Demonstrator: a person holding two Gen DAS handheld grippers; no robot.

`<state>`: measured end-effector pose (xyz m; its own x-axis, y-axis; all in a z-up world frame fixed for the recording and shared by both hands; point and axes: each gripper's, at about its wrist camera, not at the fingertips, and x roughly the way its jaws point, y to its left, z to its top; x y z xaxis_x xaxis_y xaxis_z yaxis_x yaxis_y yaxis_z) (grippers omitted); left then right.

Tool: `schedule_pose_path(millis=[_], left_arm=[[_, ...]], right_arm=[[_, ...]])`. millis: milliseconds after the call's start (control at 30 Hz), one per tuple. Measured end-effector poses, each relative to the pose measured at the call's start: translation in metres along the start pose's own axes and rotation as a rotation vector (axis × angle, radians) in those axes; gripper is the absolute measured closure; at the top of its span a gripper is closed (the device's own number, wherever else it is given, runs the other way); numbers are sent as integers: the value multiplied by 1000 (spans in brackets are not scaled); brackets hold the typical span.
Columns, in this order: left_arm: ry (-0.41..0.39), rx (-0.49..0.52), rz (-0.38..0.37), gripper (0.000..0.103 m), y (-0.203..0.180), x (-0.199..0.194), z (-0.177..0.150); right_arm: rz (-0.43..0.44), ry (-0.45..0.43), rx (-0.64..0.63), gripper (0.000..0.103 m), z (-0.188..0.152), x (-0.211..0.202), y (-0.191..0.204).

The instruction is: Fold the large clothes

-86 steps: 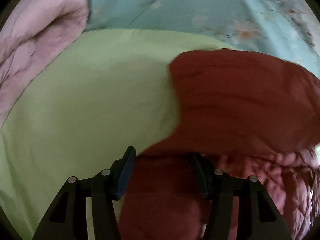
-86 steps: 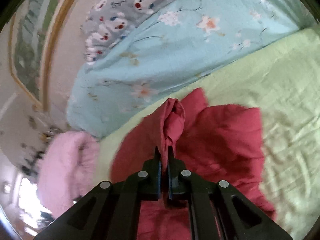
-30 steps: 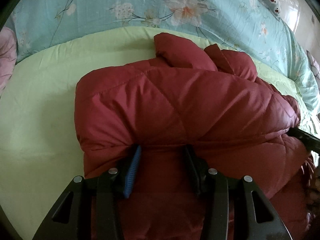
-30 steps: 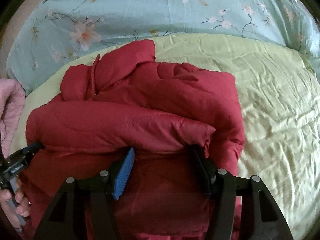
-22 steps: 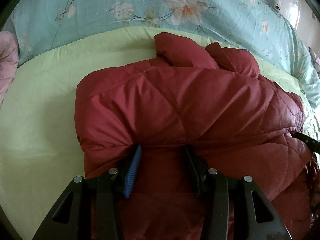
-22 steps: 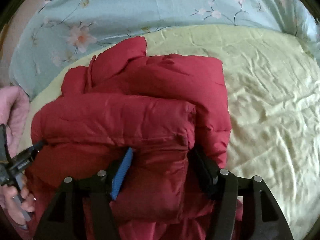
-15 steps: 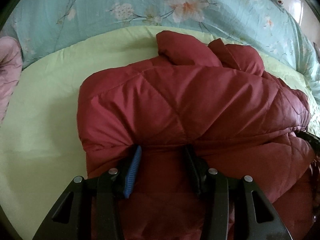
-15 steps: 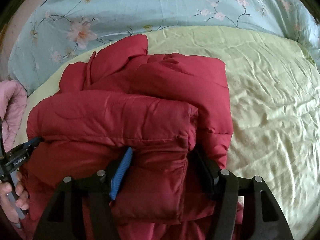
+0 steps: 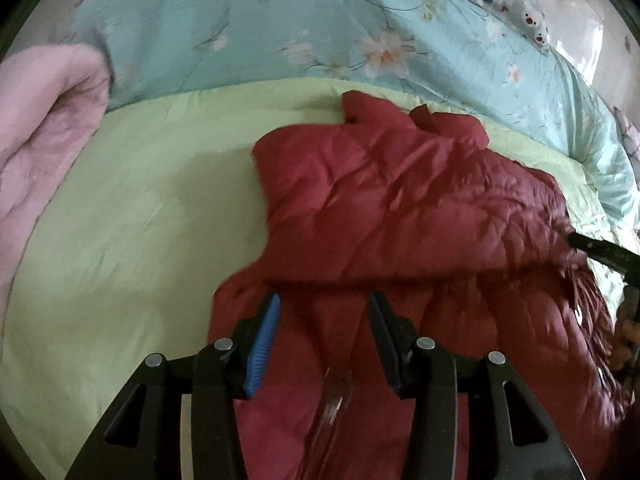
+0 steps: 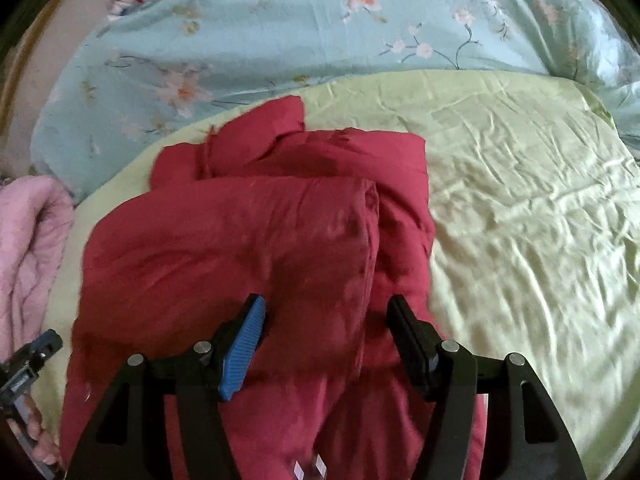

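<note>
Red quilted jacket [image 9: 392, 208] folded on green bed sheet [image 9: 132, 216]. Left claw [image 9: 322, 312] apart above jacket, gripping nothing. Right claw [image 10: 324, 316] opening, jacket fold between pads.

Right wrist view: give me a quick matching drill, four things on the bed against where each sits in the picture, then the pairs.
Things:
1. red quilted puffer jacket
2. pale green wrinkled bedsheet
3. light blue floral quilt
4. pink quilted blanket

Places:
A. left edge
B. across the top
C. centre, ahead of the tool
D. right side

Pairs: 1-C, 2-D, 3-B, 4-A
</note>
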<state>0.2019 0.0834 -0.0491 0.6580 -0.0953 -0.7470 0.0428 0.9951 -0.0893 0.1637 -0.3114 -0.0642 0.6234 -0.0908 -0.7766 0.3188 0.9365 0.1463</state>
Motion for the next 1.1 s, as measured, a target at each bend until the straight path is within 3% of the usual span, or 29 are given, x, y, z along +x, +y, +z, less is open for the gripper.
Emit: schedule_pose_path(millis=[300,633,1100], left_arm=[[38,-79,1,57,27,-29,-47],[83,-120,-18,56,45,-43,-83],[113,-92,49,52,43,-92,-119]], right_arm=[[27,-3,-53,37,-37,-46,12],[36,16,-52,37,-79,-82,-1],[34,47,-30,37,-140,-130,-22]])
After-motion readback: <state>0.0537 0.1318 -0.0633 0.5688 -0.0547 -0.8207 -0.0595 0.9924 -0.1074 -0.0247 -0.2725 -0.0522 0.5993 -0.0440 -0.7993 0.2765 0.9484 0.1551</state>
